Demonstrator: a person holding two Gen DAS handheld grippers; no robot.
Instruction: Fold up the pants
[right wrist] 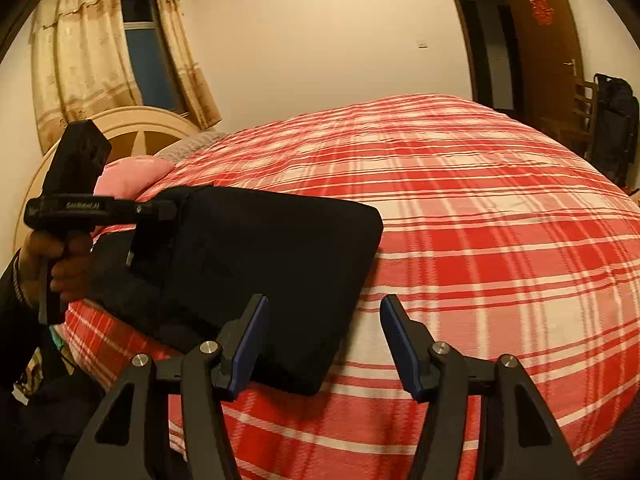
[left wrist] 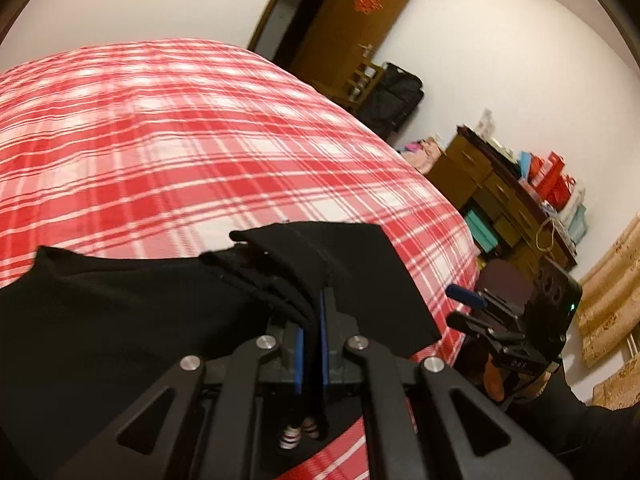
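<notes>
The black pants [right wrist: 260, 272] lie folded into a thick rectangle near the front left edge of the bed's red and white plaid cover [right wrist: 480, 240]. In the left wrist view my left gripper [left wrist: 322, 296] is shut on a bunched edge of the black pants [left wrist: 120, 320], several layers pinched between its blue pads [left wrist: 298, 356]. From the right wrist view the left gripper [right wrist: 168, 210] reaches into the pants' upper left corner, held by a hand [right wrist: 60, 256]. My right gripper [right wrist: 324, 332] hovers open just off the pants' near right corner, nothing between its fingers. It also shows at the bed's edge [left wrist: 460, 308].
A cream headboard [right wrist: 132, 124] and pink pillow [right wrist: 132, 176] sit at the bed's left end, below a curtained window [right wrist: 148, 40]. A wooden dresser [left wrist: 500, 200] piled with boxes, a chair with a black bag [left wrist: 392, 96] and a brown door [left wrist: 352, 20] line the wall.
</notes>
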